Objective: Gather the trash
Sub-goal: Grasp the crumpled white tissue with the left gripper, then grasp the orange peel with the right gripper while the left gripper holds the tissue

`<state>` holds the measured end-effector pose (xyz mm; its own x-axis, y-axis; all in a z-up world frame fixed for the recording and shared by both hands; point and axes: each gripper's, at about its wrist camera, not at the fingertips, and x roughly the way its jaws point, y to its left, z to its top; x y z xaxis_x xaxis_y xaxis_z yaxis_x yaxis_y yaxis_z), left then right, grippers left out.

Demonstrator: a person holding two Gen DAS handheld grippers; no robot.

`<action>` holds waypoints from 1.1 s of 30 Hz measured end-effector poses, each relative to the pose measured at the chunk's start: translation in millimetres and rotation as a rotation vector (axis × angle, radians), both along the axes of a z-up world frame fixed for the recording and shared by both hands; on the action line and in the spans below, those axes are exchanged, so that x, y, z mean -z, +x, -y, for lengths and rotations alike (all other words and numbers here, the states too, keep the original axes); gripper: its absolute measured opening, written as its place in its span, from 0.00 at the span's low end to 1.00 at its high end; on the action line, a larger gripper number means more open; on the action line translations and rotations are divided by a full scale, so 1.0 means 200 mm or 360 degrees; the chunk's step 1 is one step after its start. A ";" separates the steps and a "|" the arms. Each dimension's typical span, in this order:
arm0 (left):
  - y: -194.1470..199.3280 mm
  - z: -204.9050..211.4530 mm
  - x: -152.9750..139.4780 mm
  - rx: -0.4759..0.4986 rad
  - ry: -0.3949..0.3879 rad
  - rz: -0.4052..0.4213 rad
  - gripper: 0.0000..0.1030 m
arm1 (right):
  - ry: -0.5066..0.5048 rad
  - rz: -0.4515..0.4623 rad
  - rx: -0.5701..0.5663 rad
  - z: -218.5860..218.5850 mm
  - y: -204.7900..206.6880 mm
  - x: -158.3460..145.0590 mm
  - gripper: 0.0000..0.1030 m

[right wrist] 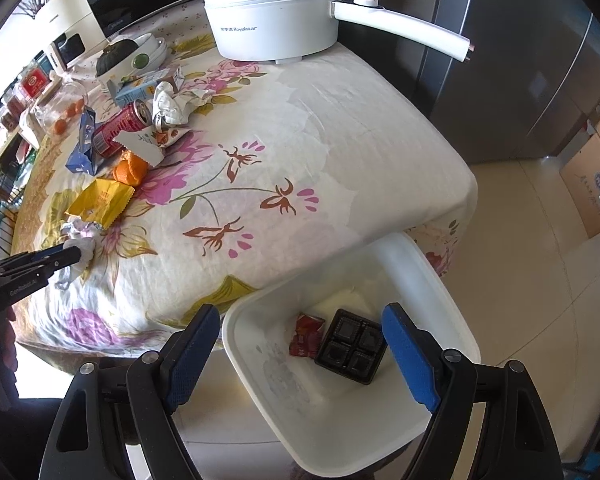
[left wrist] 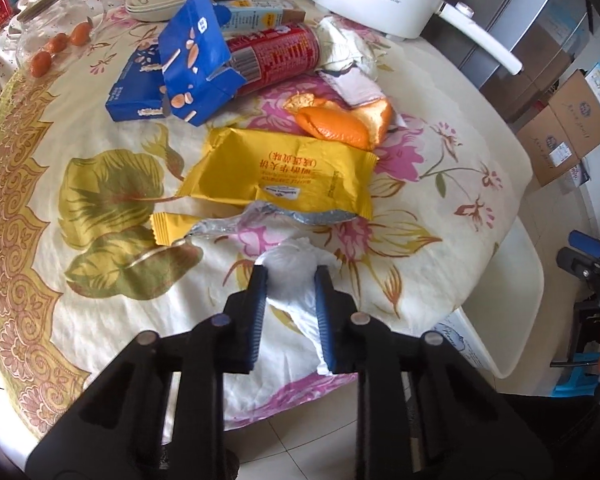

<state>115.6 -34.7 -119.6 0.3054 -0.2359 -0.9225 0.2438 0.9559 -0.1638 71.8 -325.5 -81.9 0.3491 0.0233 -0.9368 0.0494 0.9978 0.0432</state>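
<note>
Tissue (left wrist: 296, 276), at six o'clock on the table (left wrist: 100, 300), sits pinched in the left gripper (left wrist: 292, 280); soft paper may tear or slip loose. Right gripper (right wrist: 300, 320) gapes empty over the bin (right wrist: 236, 320).

Two hand-held grippers: black frames, blue finger pads

The left gripper (left wrist: 291, 276) has two black arms that fan out from behind the fingers, each carrying round silver rivets (left wrist: 360, 318) just back of the pads; the finger pads (left wrist: 325, 320) are dark blue and ribbed along their inner faces. Seen from the side in the right wrist view, its black body bears small white lettering (right wrist: 24, 286). The right gripper (right wrist: 300, 320) is built the same, with brighter blue pads (right wrist: 410, 360), black slotted arms behind them and silver rivets (right wrist: 451, 355) at the pivots.
</note>
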 end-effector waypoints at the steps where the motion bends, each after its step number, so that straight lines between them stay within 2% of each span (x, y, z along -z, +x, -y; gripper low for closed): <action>1: 0.00 -0.02 -0.01 0.0001 0.0002 0.0010 0.24 | 0.0003 0.0002 -0.0001 -0.01 0.01 0.00 0.82; 6: -0.03 -0.13 -0.07 -0.0030 -0.0041 0.0043 0.23 | 0.0063 0.0007 -0.0005 -0.11 0.09 -0.01 0.82; 14: -0.06 -0.42 -0.19 -0.0136 -0.0129 0.0128 0.23 | 0.0193 -0.0021 -0.0028 -0.38 0.25 0.02 0.82; 21: -0.08 -0.62 -0.26 -0.0204 -0.0062 0.0227 0.23 | 0.0256 -0.0008 -0.0058 -0.58 0.41 0.08 0.82; 25: -0.08 -0.69 -0.29 -0.0233 -0.0056 0.0258 0.23 | 0.0324 -0.0004 0.0004 -0.63 0.51 0.15 0.82; 28: -0.06 -0.74 -0.30 -0.0268 -0.0083 0.0258 0.23 | 0.0389 -0.0028 0.0056 -0.67 0.57 0.22 0.81; 33: -0.04 -0.75 -0.29 -0.0279 -0.0095 0.0245 0.23 | 0.0487 -0.0021 0.0132 -0.74 0.63 0.29 0.71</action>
